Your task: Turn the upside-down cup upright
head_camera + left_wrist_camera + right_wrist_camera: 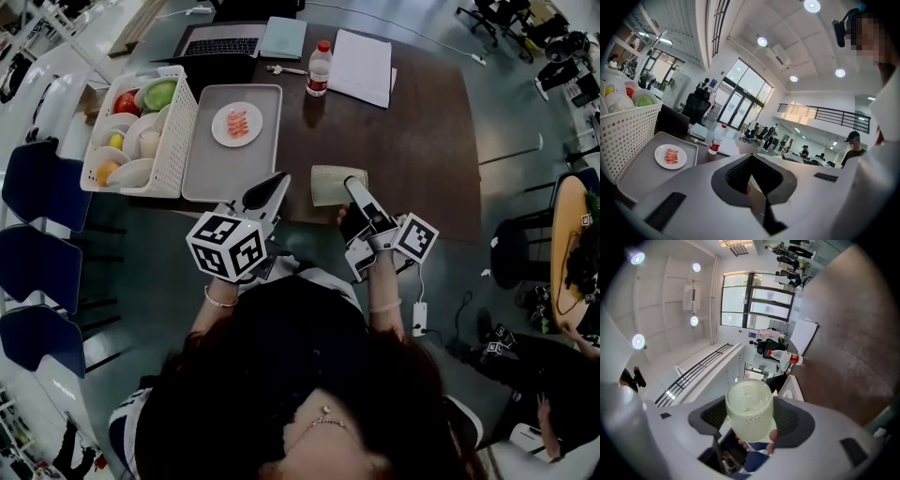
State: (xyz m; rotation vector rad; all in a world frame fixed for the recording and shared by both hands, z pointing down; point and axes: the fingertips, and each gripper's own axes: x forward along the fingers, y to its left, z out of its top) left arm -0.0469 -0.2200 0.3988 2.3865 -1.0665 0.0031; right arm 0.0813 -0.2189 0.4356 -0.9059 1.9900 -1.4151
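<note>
My right hand-held gripper (750, 420) clamped the pale green cup (748, 401) near the tabletop's (422, 141) front edge; my left hand-held gripper (752, 185) sat closed, empty.

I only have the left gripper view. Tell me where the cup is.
Observer: The pale green cup is clamped between the jaws of the right gripper.
Operator: Give me its tilt and its place on the table.
Observer: In the head view it looks tipped on its side, not upright. It is over the near edge of the table, to the right of the tray.
</note>
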